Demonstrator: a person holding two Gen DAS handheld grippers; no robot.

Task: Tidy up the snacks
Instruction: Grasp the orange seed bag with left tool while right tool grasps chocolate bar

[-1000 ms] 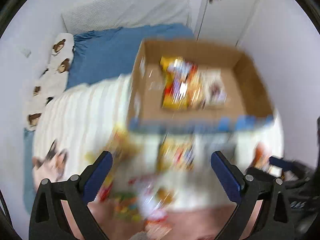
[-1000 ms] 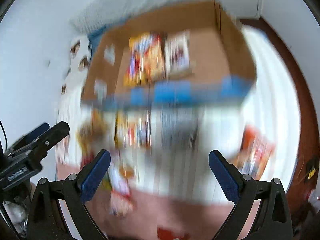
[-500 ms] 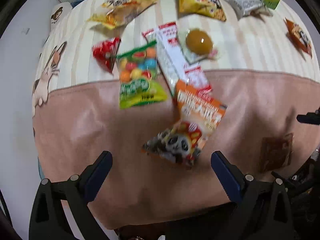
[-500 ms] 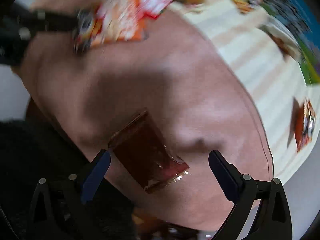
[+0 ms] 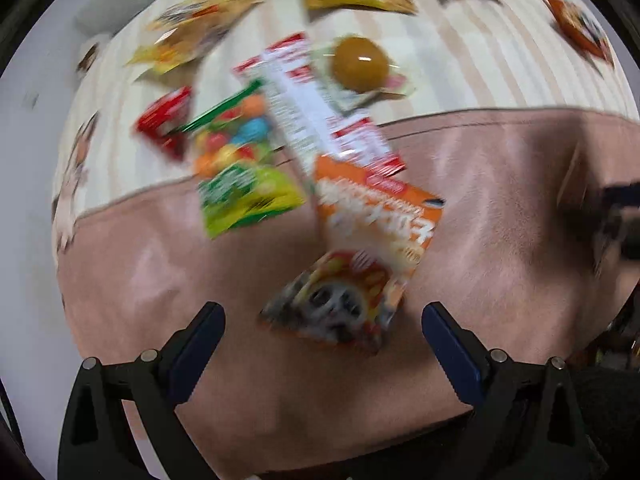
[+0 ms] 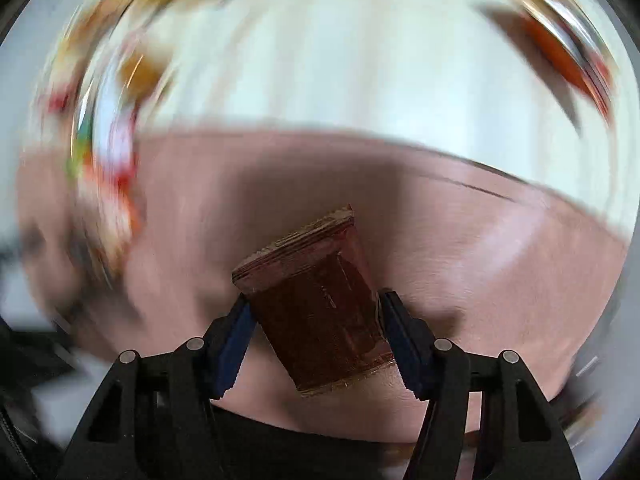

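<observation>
Gripping: right gripper (image 6: 314,326) has just been closing and now clamps the brown packet (image 6: 320,304) between both pads.
Right view only: brown packet, flat and dark brown with a crimped paler top edge, tilted, over the pink blanket (image 6: 500,280); everything else there is smeared by blur.
Left view only: left gripper (image 5: 323,340) spread wide with nothing between the jaws, above the pink blanket.
Panda packet (image 5: 340,304): on the pink blanket, just ahead of the left gripper, overlapping the orange packet (image 5: 380,216).
Beyond the orange packet: red-and-white pack (image 5: 316,112), green candy bag (image 5: 240,172), round brown snack (image 5: 361,65), yellow bags (image 5: 192,32) on striped bedding (image 5: 480,60).
</observation>
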